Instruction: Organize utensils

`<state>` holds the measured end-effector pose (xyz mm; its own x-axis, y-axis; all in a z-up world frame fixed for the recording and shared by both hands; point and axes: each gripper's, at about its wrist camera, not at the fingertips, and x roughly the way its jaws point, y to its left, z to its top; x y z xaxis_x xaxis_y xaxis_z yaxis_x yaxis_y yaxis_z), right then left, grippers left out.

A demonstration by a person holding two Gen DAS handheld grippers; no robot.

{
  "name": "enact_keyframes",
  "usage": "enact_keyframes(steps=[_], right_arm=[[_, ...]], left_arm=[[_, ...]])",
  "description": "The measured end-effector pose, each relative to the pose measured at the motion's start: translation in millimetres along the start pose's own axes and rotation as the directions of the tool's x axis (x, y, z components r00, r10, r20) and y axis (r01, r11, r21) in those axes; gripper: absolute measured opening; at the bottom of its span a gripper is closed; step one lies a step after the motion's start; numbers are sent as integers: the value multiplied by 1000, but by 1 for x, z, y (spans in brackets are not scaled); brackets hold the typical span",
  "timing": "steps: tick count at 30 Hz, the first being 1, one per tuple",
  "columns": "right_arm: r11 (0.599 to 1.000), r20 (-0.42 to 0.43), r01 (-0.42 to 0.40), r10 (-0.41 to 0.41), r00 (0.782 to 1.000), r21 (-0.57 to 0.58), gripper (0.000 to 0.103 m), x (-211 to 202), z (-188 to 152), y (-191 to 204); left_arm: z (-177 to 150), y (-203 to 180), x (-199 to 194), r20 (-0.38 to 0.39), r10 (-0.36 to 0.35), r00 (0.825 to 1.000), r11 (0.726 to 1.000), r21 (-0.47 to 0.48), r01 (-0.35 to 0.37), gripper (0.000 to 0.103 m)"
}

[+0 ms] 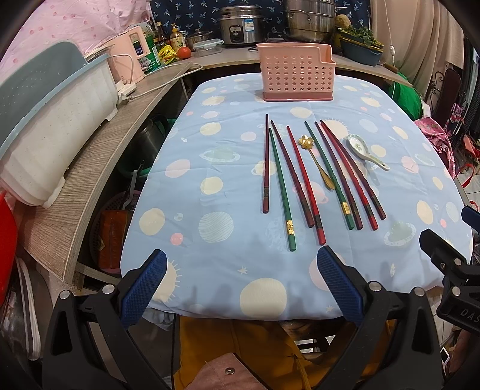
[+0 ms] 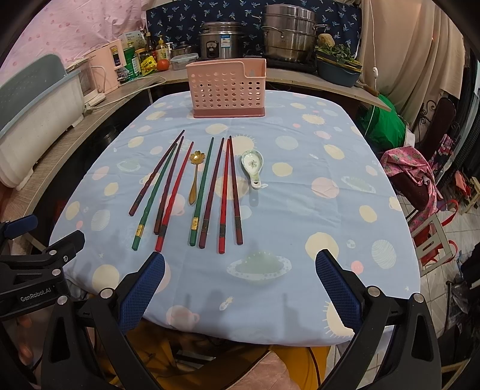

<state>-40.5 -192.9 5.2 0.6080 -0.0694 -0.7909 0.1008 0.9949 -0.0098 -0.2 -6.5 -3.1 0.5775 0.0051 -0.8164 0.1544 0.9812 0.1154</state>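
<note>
A pink perforated utensil holder (image 1: 297, 72) stands upright at the far end of a table covered by a light blue planet-print cloth (image 1: 210, 168). All places below are given from that holder.

Nearer the camera than the holder, a row of chopsticks (image 1: 303, 177) lies flat on the cloth, tips pointing roughly toward the holder. Eight show: two green ones with gold bands, two bright red ones and four dark maroon ones. A small gold flower-shaped spoon (image 1: 315, 159) lies among them, its bowl toward the holder. A white ceramic soup spoon (image 1: 364, 150) lies just beyond the row's right edge, near but apart from the chopsticks, its bowl also toward the holder.

The left gripper (image 1: 240, 288) hovers over the table edge farthest from the holder, its blue-padded fingers spread wide and gripping nothing. The right gripper (image 2: 240, 288) sits beside it at the same edge, likewise spread and empty.

Behind the holder, on a counter, stand a rice cooker (image 1: 241, 27) and a steel steamer pot (image 1: 310, 21).
</note>
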Motion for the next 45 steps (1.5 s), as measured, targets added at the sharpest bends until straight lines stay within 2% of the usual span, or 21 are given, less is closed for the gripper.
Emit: enact_keyframes(steps=[17,38,45], right_arm=[[999,-12,10,-10,1000,43,96,12,6,-14],[999,-15,2,-2,1000,34,96,8,5,-10],[998,-29,19,-17,999,66,96,24,10,-21]], left_arm=[[6,-1,7,-2,14,1000,1000,6,-14,96],[10,-3,6,-11,6,1000,1000,19,-6,96],[21,19,43,-73,-34,997,996,-86,28,96]])
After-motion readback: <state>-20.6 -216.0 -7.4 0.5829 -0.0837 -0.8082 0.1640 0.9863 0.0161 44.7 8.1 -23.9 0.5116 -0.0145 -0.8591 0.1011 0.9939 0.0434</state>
